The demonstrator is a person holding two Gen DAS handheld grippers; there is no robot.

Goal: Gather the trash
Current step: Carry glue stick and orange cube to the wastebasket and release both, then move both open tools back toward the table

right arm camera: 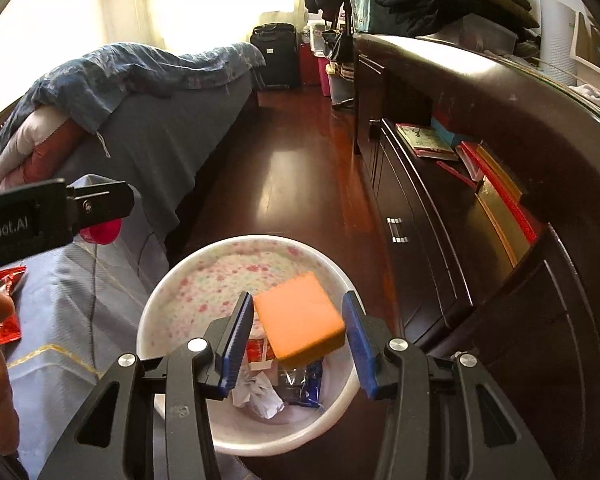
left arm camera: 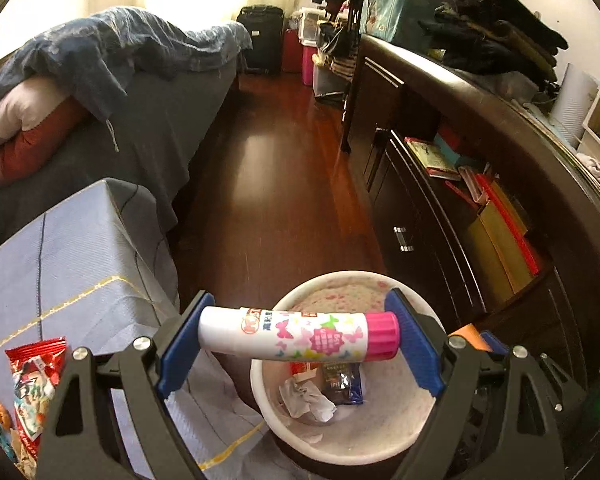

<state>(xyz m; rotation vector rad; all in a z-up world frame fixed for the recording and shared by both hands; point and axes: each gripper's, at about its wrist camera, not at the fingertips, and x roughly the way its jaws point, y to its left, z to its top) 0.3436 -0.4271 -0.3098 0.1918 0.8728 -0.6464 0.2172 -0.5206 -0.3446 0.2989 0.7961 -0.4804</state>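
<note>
Lettering "Robot.AI" (right arm camera: pixel 6 230) on left gripper (left arm camera: pixel 298 320), clamped on pink-capped glue stick (left arm camera: pixel 260 332); right gripper (right arm camera: pixel 298 322) clamped on orange block (right arm camera: pixel 296 312).

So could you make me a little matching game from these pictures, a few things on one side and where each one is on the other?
Things:
1. glue stick
2. orange block
3. crumpled paper
4. red snack wrapper

Places:
A. lying at the bottom of the bin
B. on the blue cloth beside the bin
C. held end to end in the left gripper
D. between the fingers of the right gripper, above the bin

Pairs: 1-C, 2-D, 3-A, 4-B
</note>
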